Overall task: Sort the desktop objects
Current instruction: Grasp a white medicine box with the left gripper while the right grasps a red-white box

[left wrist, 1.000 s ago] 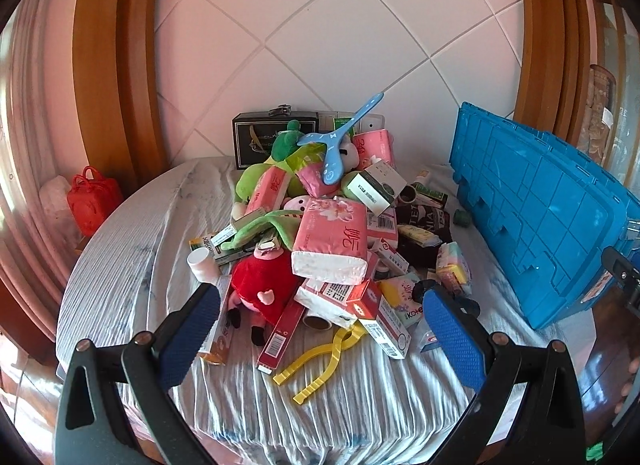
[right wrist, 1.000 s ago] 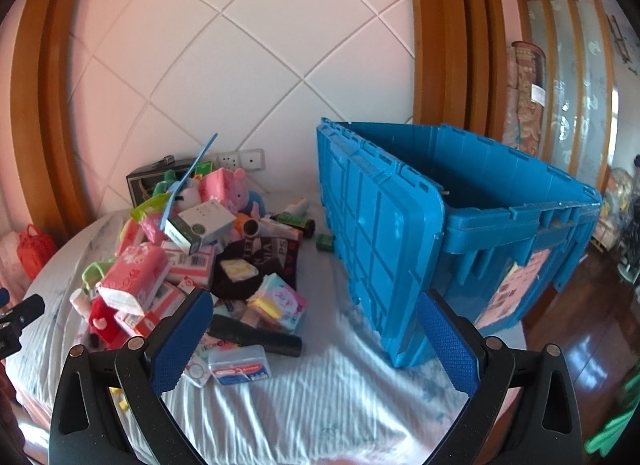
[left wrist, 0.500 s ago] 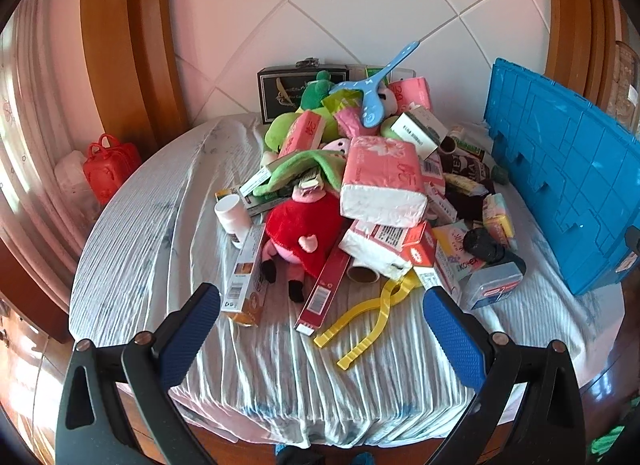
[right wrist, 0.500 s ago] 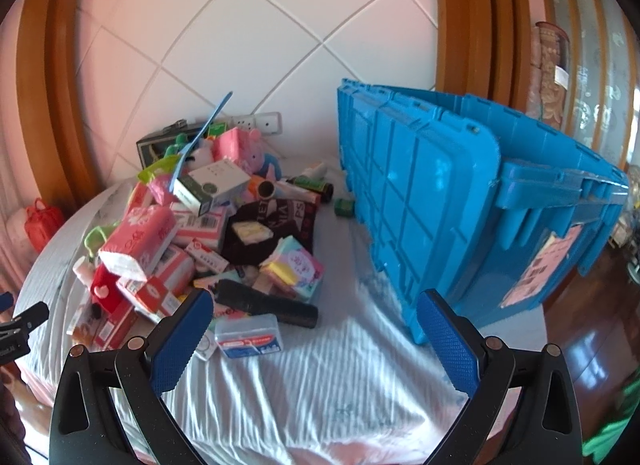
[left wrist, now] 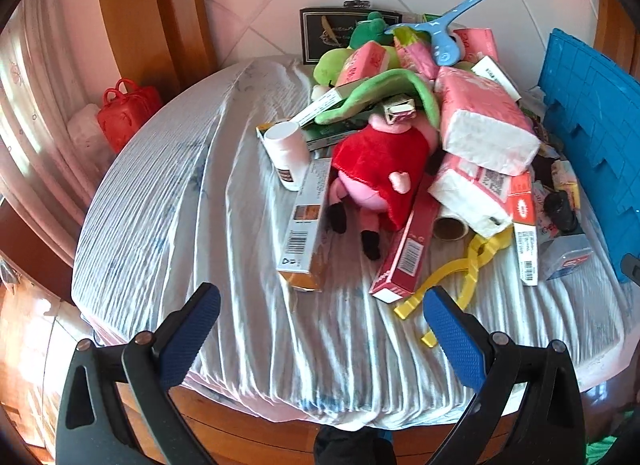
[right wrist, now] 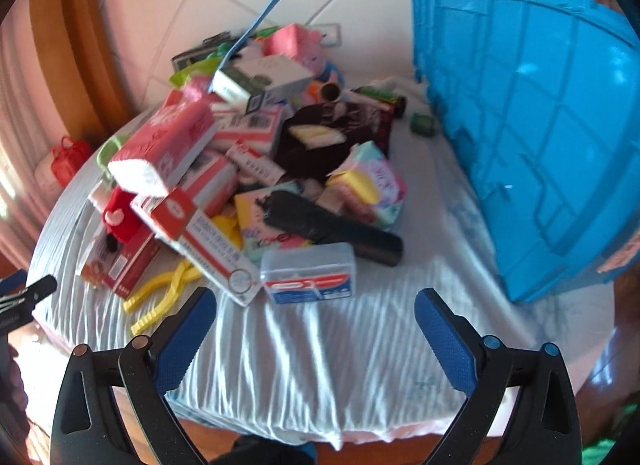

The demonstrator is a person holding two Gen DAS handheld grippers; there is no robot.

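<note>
A heap of mixed objects lies on a round table under a striped white cloth. In it are a red-dressed plush pig, pink tissue packs, a white bottle, long cartons and yellow plastic tongs. My left gripper is open above the table's near edge, in front of the cartons, nothing between its fingers. My right gripper hangs just before a clear plastic box and a black cylinder; its jaws are closing slightly, still wide, with nothing between them.
A big blue crate lies tipped on the table's right side. A red toy case sits beyond the table at left. A dark box stands against the tiled wall behind the heap. The other gripper's tip shows at the left edge.
Both grippers have come down and tilted toward the table, so the heap looks nearer and larger. The right view now shows the crate's side, not its inside.
</note>
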